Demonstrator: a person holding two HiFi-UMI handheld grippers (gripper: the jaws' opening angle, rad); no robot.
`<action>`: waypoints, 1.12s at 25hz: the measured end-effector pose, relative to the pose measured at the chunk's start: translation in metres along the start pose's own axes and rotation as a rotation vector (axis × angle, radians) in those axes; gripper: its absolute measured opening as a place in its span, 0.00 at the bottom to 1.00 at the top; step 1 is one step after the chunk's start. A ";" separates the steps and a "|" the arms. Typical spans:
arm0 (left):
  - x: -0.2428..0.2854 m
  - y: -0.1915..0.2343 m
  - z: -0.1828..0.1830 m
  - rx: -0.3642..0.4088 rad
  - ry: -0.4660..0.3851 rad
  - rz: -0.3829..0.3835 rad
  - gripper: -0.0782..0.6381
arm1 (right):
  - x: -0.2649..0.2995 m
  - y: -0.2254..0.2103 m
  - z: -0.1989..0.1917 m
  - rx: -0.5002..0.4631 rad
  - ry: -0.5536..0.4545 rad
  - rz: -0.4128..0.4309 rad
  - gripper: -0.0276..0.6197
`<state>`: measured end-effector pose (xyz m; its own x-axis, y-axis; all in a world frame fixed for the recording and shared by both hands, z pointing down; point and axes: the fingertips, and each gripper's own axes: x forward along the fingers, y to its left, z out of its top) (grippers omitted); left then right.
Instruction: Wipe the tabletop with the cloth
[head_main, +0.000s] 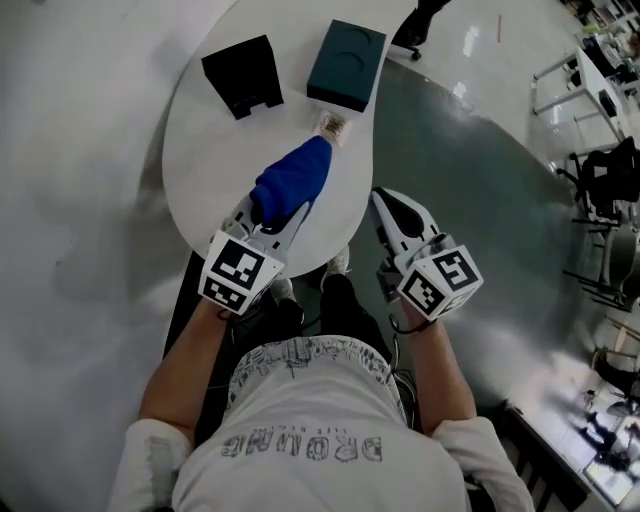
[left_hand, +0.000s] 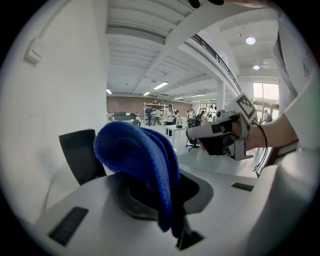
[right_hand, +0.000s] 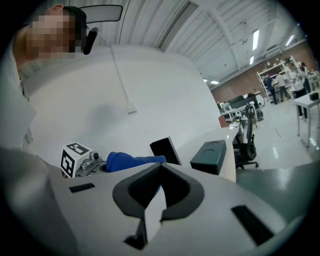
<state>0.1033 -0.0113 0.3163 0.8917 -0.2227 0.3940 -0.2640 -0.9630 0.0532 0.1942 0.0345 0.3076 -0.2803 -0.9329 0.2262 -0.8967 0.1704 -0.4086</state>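
Observation:
A blue cloth (head_main: 292, 178) hangs bunched from my left gripper (head_main: 268, 212), which is shut on it above the near part of the white tabletop (head_main: 200, 150). In the left gripper view the cloth (left_hand: 137, 155) drapes over the jaws of the left gripper (left_hand: 165, 180) and hides their tips. My right gripper (head_main: 388, 203) hovers off the table's right edge, over the dark floor, with its jaws shut and nothing in them. The right gripper view shows its tips (right_hand: 160, 167) meeting, with the cloth (right_hand: 127, 161) and the left gripper's marker cube (right_hand: 75, 159) beyond.
A black box (head_main: 243, 75) and a dark teal box (head_main: 347, 63) stand at the table's far end, with a small pale object (head_main: 332, 125) just in front of the teal box. The person's legs and shoes (head_main: 338, 262) are at the near edge. An office chair (right_hand: 246, 142) stands on the floor.

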 end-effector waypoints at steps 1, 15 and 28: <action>-0.006 0.005 0.004 -0.002 -0.011 0.016 0.21 | 0.006 0.005 0.003 -0.009 0.002 0.015 0.05; -0.088 0.073 0.035 -0.018 -0.117 0.216 0.21 | 0.072 0.068 0.041 -0.127 0.027 0.178 0.05; -0.154 0.118 0.038 -0.062 -0.175 0.367 0.21 | 0.105 0.110 0.058 -0.202 0.040 0.264 0.05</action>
<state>-0.0512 -0.0969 0.2266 0.7817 -0.5776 0.2351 -0.5934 -0.8049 -0.0043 0.0860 -0.0631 0.2350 -0.5220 -0.8354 0.1720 -0.8398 0.4681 -0.2750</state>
